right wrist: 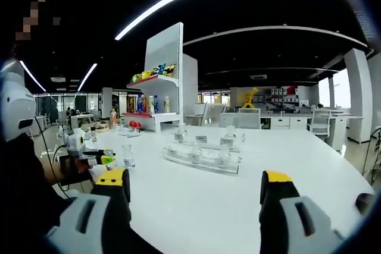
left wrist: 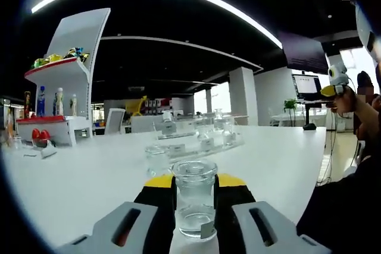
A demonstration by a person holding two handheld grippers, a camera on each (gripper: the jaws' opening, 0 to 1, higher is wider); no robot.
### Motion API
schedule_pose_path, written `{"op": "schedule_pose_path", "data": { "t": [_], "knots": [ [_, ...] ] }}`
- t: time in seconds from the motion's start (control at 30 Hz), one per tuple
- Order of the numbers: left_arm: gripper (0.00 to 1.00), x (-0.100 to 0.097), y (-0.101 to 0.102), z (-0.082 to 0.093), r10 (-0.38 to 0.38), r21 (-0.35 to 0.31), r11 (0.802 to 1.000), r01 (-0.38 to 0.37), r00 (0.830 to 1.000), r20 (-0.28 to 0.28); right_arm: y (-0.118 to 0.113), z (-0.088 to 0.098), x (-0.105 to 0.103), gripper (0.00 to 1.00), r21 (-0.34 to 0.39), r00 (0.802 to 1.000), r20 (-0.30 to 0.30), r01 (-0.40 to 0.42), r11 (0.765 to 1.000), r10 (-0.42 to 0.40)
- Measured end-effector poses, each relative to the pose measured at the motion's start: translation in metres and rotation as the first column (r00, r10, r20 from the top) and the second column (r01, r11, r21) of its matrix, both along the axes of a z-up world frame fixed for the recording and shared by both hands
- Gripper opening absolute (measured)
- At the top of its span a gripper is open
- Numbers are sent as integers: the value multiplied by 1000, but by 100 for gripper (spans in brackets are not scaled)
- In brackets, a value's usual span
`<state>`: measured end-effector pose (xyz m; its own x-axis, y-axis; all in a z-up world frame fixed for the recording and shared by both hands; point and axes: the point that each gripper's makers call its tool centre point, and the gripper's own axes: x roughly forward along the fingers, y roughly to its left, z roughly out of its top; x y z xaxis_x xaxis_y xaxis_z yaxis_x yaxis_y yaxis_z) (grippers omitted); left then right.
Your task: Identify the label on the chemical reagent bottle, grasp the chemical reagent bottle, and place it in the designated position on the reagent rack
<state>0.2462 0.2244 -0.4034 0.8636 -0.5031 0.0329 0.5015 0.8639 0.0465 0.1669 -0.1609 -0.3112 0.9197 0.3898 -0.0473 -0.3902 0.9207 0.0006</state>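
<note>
A clear glass reagent bottle [left wrist: 194, 201] with a small label at its base stands upright between the jaws of my left gripper [left wrist: 194, 221], which is shut on it. Beyond it another small clear bottle [left wrist: 156, 160] stands on the white table. Behind that is the clear reagent rack [left wrist: 199, 142] holding several bottles. In the right gripper view the rack [right wrist: 202, 159] lies mid-table. My right gripper [right wrist: 193, 190] is open, its jaws wide apart with nothing between them. The left gripper [right wrist: 89, 154] enters that view from the left with its bottle [right wrist: 128, 155].
A white display shelf [left wrist: 65, 81] with drink bottles and snacks stands at the table's far left, and also appears as the shelf [right wrist: 161, 87]. A person's hand holds the right gripper [left wrist: 338, 80] up at the right. The table edge [left wrist: 321, 165] runs along the right.
</note>
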Motion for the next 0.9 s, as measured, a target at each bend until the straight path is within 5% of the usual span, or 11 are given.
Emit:
{"op": "schedule_pose_path", "data": {
  "t": [0.53, 0.9],
  "knots": [
    [24, 0, -1, 3, 37, 1, 999, -37, 999, 32, -11, -2, -1, 87, 0, 1000, -3, 27, 1000, -27],
    [24, -6, -1, 22, 39, -43, 998, -37, 998, 51, -9, -3, 1, 87, 5, 1000, -4, 26, 1000, -26]
  ]
}}
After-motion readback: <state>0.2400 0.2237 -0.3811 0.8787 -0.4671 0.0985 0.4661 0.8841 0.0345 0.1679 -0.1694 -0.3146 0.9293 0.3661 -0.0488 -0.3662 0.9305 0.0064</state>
